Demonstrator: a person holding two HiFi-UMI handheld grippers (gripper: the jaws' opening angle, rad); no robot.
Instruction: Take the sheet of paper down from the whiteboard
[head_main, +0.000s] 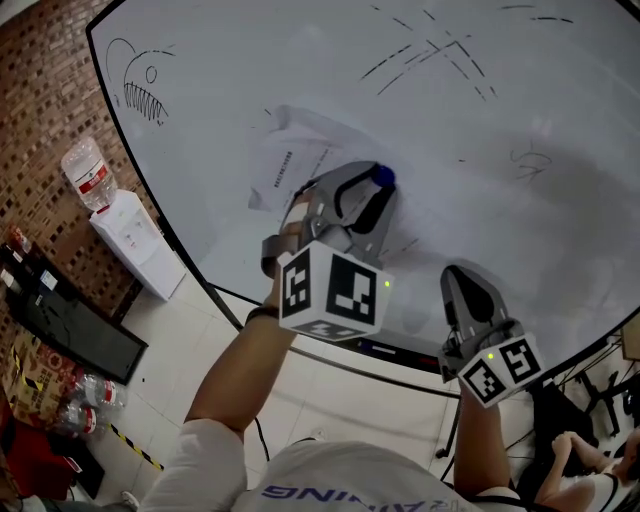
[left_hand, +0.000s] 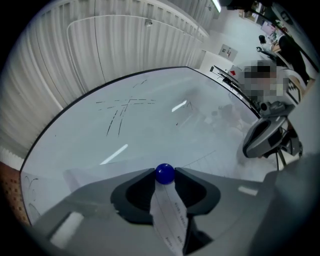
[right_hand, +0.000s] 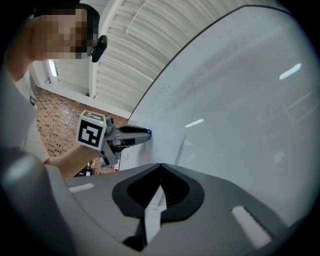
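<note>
In the head view, the sheet of paper (head_main: 290, 165) is lying crumpled against the whiteboard (head_main: 520, 140), left of the board's middle. The left gripper (head_main: 375, 190) is reaching up to the sheet's right edge, with a blue knob (head_main: 384, 177) showing at its tips. The right gripper (head_main: 455, 275) is pressing toward the board lower down and to the right, near the board's bottom frame. A toothy fish drawing (head_main: 145, 92) is sitting at the board's upper left, and a water dispenser (head_main: 135, 240) is standing by the brick wall (head_main: 40, 120).

In the left gripper view, the jaws are clamping the blue knob (left_hand: 164, 173) between their tips. A printed strip of the sheet (left_hand: 171, 217) is running back between the jaws, beneath the knob. The right gripper (left_hand: 252, 145) is showing at the right, its nose against the whiteboard (left_hand: 150, 120).

In the right gripper view, the jaws are drawn together, tips meeting close to the whiteboard (right_hand: 240, 100). A thin pale sliver (right_hand: 151, 212) is lying between the pads; whether it is paper cannot be told. Off to the left, the left gripper (right_hand: 144, 133) is holding its tips to the board.
</note>
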